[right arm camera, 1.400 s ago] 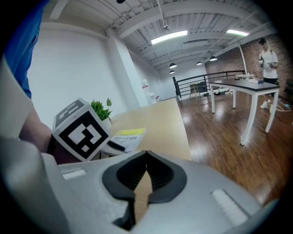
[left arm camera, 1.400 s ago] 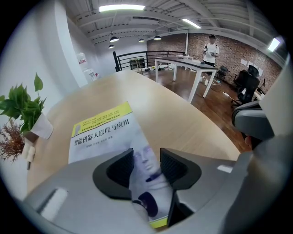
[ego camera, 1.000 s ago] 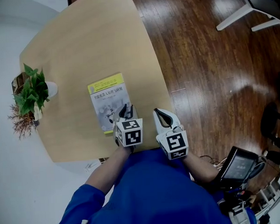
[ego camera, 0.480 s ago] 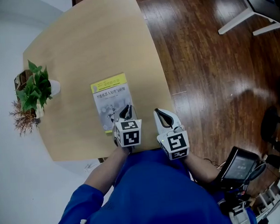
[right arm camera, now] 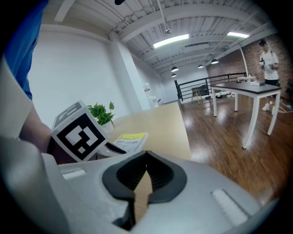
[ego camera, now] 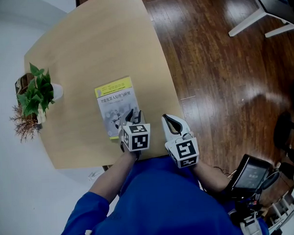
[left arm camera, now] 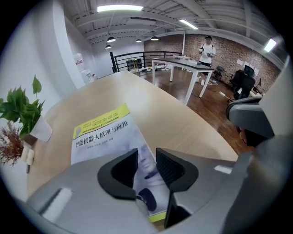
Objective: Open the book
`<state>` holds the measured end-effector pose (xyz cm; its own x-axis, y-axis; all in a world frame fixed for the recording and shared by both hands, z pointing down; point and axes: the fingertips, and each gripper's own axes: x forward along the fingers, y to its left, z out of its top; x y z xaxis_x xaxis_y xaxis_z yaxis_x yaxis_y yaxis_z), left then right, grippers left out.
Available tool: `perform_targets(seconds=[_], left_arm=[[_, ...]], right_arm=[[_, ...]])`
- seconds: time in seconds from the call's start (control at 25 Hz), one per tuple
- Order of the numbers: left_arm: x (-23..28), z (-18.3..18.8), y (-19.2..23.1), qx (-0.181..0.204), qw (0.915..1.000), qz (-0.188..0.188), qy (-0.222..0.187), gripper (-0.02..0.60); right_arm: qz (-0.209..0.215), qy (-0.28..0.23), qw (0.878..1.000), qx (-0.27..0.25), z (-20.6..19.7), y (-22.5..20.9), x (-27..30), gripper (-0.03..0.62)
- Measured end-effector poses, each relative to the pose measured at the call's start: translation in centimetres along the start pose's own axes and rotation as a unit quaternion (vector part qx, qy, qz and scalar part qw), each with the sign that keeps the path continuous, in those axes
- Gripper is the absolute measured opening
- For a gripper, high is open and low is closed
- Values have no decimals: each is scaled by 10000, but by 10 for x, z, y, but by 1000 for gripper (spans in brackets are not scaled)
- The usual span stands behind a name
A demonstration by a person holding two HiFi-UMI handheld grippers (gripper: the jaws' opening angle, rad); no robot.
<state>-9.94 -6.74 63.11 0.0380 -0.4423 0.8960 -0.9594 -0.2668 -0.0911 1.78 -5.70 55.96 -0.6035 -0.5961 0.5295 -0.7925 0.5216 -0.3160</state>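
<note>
The book (ego camera: pixel 117 107) lies closed and flat on the pale wooden counter (ego camera: pixel 96 49), towards its near edge. The yellow band of the cover is at the far end and printed characters run below it. The left tongs (ego camera: pixel 133 114) stand over the book's near right corner, pointing steeply down. Their jaws are apart and have just been opening, and the cover shows through the gap with neither pad pressing on it. The right tongs (ego camera: pixel 169 119) hang just beside them, past the book's right edge. Their tips are together and nothing is between them.

At the counter's left rim a leafy green plant (ego camera: pixel 35 97) sits in a white pot (ego camera: pixel 55 92), with reddish dried sprigs (ego camera: pixel 23 127) next to it, well apart from the book. Dark glossy wooden floor (ego camera: pixel 217 64) spreads to the right of the counter.

The left gripper view shows a white wall (left arm camera: pixel 27 59), a black railing (left arm camera: pixel 132 59), a long white table (left arm camera: pixel 183 66), and a person (left arm camera: pixel 208 48) standing before a brick wall (left arm camera: pixel 238 50). Strip lights (left arm camera: pixel 120 7) run along the ceiling.
</note>
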Motion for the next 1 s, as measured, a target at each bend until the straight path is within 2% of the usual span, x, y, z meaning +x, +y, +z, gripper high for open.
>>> perform_targets(seconds=[0.2,0.68,0.8,1.0], left_arm=[[6,-2,-1,126,9999,36,91,163],[4,-5,0,37,9999,70,70,156],[-1,-4,1,15,10000,39,25,139],[-10,0,1,-26,10000,-11,-67,63]], right_arm=[[9,-10,10000,20,-1,-2,-1,3],[-35,-52,10000,40,-2,-6,-2,3],[-25,-80,10000,46,0,-6,-1,3],[-13,-109,9999,37,3,-5,-2,3]])
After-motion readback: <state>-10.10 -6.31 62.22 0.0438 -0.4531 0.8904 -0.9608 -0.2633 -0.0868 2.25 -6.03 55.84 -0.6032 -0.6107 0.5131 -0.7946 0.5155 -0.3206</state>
